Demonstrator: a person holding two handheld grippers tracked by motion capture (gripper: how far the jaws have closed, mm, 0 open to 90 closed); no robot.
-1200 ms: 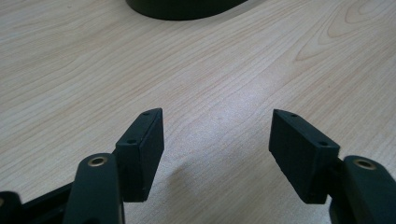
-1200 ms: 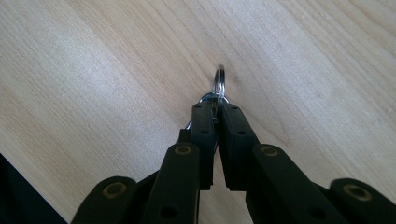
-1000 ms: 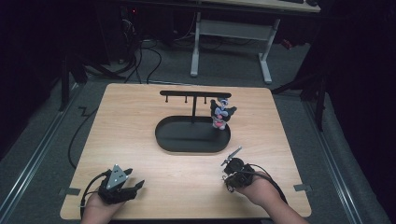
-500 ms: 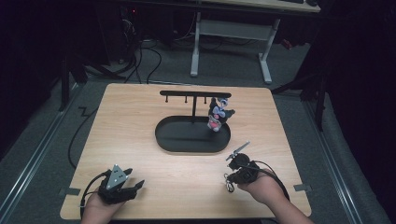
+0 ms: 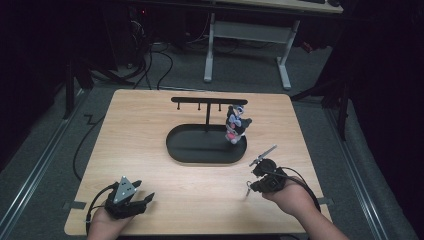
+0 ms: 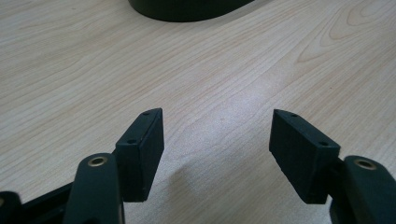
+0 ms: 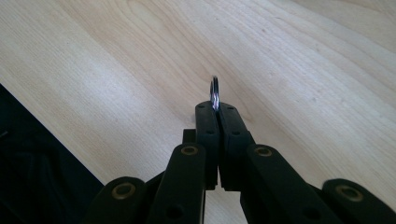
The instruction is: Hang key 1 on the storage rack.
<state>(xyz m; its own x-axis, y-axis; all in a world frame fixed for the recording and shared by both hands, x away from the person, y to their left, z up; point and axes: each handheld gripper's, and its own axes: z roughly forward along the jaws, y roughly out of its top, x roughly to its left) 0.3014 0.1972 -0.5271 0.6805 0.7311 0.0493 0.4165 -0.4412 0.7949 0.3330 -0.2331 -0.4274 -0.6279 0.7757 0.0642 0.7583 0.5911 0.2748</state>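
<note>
From above, the right claw (image 5: 248, 189) hovers near the table's (image 5: 150, 120) front right corner, the left claw (image 5: 146, 200) near the front left. Left gripper view: jaws apart, nothing between. Right gripper view: jaws pinch a metal ring (image 7: 214, 93) over the table.

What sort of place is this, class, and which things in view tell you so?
Probably a lab or recording workspace: a wooden table in a dark room, cables on the floor, a desk frame behind, and a handheld left gripper.
</note>
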